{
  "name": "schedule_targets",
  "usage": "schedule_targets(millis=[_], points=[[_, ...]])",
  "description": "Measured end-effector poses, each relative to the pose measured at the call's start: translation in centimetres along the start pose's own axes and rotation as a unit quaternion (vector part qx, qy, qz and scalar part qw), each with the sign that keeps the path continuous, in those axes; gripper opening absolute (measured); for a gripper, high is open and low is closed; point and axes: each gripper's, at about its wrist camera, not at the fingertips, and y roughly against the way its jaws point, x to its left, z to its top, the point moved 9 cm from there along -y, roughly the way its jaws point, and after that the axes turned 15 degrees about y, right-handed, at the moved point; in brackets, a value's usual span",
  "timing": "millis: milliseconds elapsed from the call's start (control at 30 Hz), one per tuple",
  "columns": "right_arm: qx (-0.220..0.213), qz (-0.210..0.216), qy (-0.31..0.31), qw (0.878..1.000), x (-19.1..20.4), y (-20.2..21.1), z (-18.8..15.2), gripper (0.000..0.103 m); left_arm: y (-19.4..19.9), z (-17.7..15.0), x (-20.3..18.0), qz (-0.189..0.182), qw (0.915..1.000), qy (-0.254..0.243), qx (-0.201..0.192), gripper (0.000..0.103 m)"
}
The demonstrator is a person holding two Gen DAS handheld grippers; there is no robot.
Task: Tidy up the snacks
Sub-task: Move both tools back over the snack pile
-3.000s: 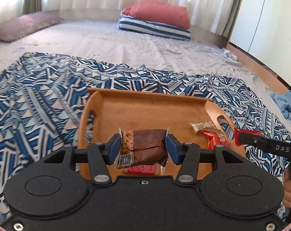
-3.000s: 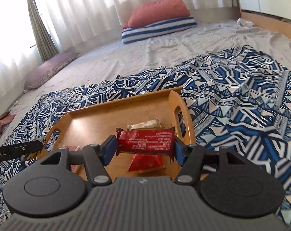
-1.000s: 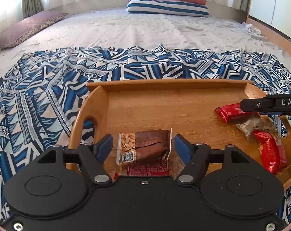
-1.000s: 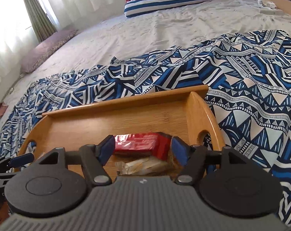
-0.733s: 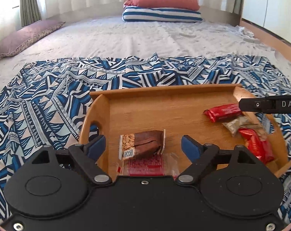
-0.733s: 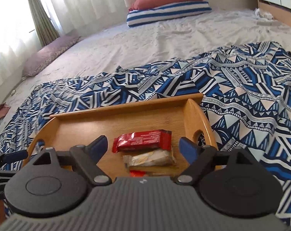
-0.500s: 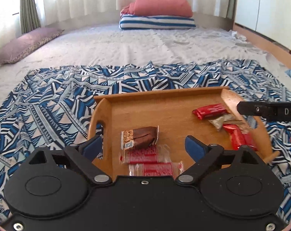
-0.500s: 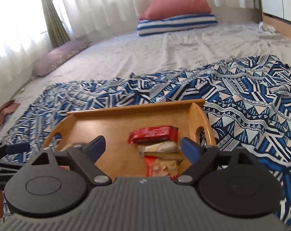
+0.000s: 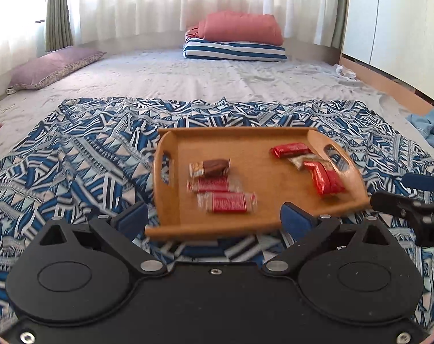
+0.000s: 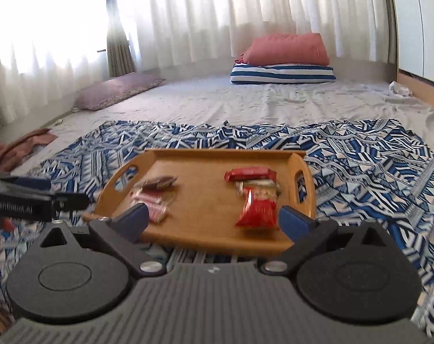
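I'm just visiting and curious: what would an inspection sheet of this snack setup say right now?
Surface: blue patterned cloth spread over a pale sheet.
Job's things: wooden tray holds a brown snack bar and two red-labelled packets on its left, red packets on its right.
Clutter: light blue cloth at the right edge.
Grippers: left gripper and right gripper both open, jaws just widened, nothing between them.
Cables: nothing seen.
Surroundings: curtains, purple pillow, red pillow on a striped one.
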Motion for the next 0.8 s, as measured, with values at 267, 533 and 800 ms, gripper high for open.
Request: schedule_targets(millis=[267,533,800], points=[[0.000,-0.055,0.036,0.998,1.3,3.1,-5.0,0.103,2.4,-4.9,0.0,-0.009,0.9999,-0.001,0.005,0.100],[0.005,-0.088,0.039,0.995,1.3,3.8,-8.7,0.102,3.5,-8.8,-1.3,-0.021,0.9997,-0.011,0.009,0.100],[0.018,-0.086,0.025,0.996,1.4,3.1,-11.2,0.101,3.1,-11.5,-2.0,-0.013,0.9995,-0.029,0.001,0.101]])
